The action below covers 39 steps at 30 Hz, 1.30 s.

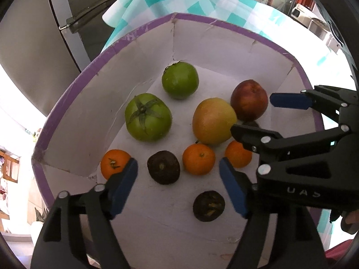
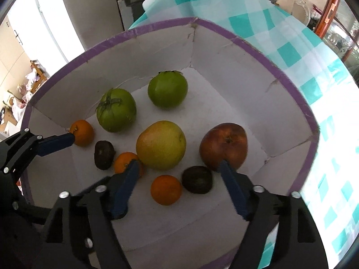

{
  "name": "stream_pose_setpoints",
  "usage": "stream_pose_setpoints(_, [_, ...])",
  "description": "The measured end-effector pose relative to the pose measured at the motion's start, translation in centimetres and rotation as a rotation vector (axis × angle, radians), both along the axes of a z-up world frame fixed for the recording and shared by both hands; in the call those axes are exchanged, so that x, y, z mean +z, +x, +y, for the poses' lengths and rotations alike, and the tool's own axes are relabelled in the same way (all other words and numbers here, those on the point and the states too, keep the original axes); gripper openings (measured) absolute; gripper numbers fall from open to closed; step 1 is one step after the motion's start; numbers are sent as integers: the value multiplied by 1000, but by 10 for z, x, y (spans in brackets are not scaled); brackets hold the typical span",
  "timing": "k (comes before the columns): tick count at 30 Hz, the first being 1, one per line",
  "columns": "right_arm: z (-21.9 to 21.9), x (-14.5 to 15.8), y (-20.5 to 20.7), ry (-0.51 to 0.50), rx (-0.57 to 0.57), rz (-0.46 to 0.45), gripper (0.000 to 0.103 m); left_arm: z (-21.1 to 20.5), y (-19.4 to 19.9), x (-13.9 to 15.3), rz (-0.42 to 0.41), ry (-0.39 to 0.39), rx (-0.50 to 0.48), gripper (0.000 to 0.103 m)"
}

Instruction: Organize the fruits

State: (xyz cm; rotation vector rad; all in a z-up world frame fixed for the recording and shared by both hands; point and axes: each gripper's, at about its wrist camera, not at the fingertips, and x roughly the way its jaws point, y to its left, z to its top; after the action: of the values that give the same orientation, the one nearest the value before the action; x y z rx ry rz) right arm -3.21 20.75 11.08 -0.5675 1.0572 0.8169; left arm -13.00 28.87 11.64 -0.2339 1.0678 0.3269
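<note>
Left wrist view: the open left gripper (image 1: 178, 186) hovers inside a purple-rimmed white box (image 1: 125, 40) holding two green tomatoes (image 1: 148, 117), three oranges (image 1: 198, 159), two apples (image 1: 213, 121) and two dark fruits (image 1: 163, 167); the right gripper (image 1: 258, 116), lettered "UAS", partly hides one orange. Right wrist view: the right gripper (image 2: 179, 187) spreads wide, empty, over the same nine fruits on a checked cloth (image 2: 291, 51).

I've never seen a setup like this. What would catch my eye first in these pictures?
Probably the white box with purple rim, holding scattered fruit: two green tomatoes at the back, a yellow apple mid-box beside a red apple, and small oranges in front. Then the open, blue-padded left gripper and right gripper above it, holding nothing.
</note>
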Motion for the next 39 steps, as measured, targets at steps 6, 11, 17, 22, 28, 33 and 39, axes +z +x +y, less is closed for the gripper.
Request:
stream_pose_setpoints(6, [-12,21,-4,13,-29,-55,87,-7,-8,11,-25,63,-19,87])
stream_pose_setpoints(11, [-27,52,-3,81,-96,-89,87,-7,-22,42,-113,111,-46,101])
stream_pose_setpoints(17, [-41,85,9,171,-213,-13,87,-13,-34,85,-199,192,-24,101])
stream_pose_setpoints(22, [-56,97,15,217,-320,82,87,-8,-37,101,-158,243,94,101])
stream_pose_setpoints(28, [-60,98,5,211,-326,86,87,-9,-33,90,-94,138,57,101])
stream_pose_setpoints(33, [-57,90,-6,165,-303,63,87,-5,-31,78,-63,71,75,101])
stream_pose_setpoints(39, [-54,82,-13,134,-282,50,87,-3,-31,68,-37,39,90,101])
